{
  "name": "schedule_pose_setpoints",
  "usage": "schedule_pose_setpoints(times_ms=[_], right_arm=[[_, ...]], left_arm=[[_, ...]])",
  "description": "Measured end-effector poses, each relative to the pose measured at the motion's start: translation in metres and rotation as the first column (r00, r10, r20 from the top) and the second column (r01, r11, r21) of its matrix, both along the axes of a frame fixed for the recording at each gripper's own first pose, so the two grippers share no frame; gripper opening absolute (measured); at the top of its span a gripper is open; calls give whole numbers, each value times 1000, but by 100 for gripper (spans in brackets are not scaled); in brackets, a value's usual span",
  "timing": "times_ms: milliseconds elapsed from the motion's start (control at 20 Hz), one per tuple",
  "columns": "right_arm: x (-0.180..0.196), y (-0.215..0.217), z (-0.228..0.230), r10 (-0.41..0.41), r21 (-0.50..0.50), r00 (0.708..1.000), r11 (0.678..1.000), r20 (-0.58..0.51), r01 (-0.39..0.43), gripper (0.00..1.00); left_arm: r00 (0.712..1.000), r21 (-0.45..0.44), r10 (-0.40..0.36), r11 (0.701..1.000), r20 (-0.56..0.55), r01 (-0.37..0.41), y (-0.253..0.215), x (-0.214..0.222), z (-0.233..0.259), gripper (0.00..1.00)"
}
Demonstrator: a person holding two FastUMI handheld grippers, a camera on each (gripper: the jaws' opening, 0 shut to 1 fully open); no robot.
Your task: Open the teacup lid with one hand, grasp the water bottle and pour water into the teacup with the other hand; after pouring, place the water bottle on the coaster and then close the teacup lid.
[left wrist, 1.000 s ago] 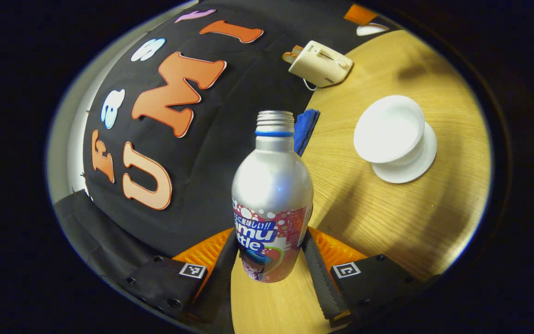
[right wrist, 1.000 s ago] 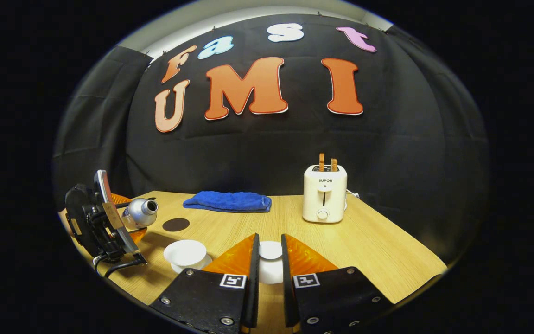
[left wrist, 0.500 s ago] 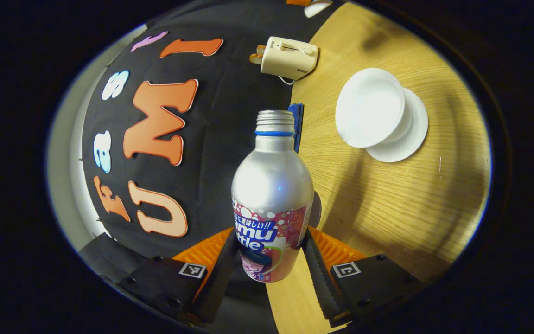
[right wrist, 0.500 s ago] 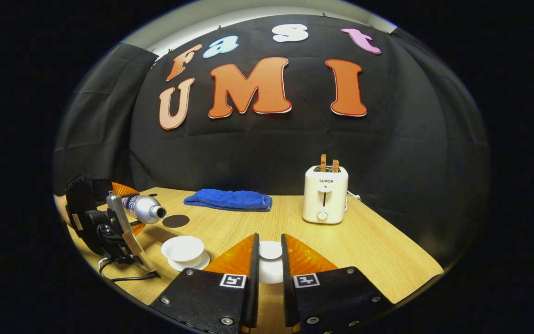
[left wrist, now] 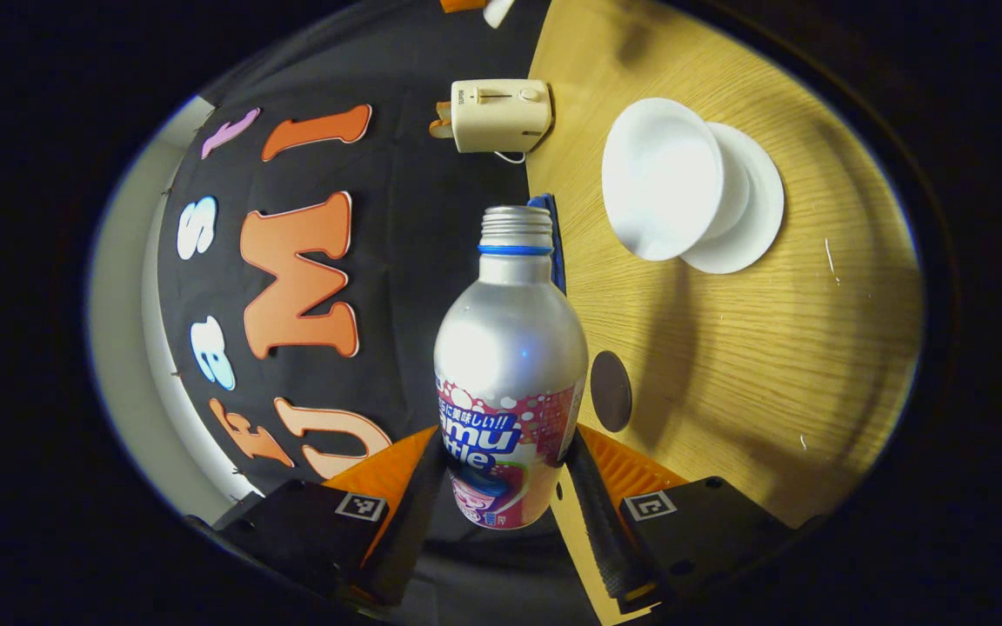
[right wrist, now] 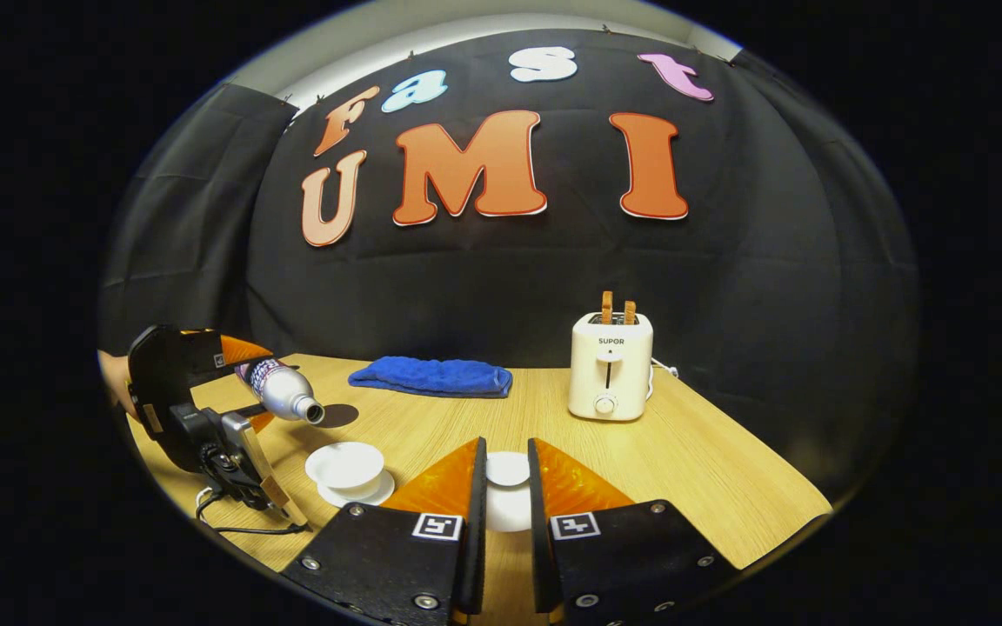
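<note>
My left gripper [left wrist: 508, 454] is shut on a silver water bottle [left wrist: 510, 348] with a pink label and no cap. In the right gripper view this bottle [right wrist: 282, 390] lies tilted past level, its mouth pointing down toward the open white teacup [right wrist: 346, 463] on its saucer [right wrist: 360, 496]. The cup [left wrist: 662, 178] sits up and to the right of the bottle's mouth in the left gripper view. No water shows. A dark round coaster [left wrist: 611, 391] lies on the table beside the bottle. My right gripper [right wrist: 506, 445] is shut on the white teacup lid [right wrist: 508, 487], held above the table.
A cream toaster [right wrist: 610, 365] with toast stands at the back right of the wooden table [right wrist: 710, 469]. A folded blue towel [right wrist: 431, 376] lies along the back edge. The left gripper's body and cable [right wrist: 205, 417] hang over the table's left end.
The left gripper has rolled and lifted, tipping the bottle from about level to mouth-down and closer over the teacup. The right gripper and lid have stayed put.
</note>
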State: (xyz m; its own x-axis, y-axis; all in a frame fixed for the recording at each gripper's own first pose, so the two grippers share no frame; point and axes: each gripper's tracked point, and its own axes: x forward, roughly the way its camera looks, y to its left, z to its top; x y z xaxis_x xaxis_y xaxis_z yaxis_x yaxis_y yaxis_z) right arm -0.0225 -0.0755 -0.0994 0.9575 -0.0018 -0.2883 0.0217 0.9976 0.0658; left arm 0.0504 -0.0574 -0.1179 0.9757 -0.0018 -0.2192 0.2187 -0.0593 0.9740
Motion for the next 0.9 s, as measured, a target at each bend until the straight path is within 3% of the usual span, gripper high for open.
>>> schedule_pose_setpoints(times_ms=[350,900], right_arm=[[-2,3,-2,18,-16,1000,1000,-4,-18,23],[-2,8,-3,35,-27,999,999,-11,-36,23]], left_arm=[[995,161,-76,985,62,65,-12,5,17,82],[980,286,-139,954,145,92,-17,5,38,83]])
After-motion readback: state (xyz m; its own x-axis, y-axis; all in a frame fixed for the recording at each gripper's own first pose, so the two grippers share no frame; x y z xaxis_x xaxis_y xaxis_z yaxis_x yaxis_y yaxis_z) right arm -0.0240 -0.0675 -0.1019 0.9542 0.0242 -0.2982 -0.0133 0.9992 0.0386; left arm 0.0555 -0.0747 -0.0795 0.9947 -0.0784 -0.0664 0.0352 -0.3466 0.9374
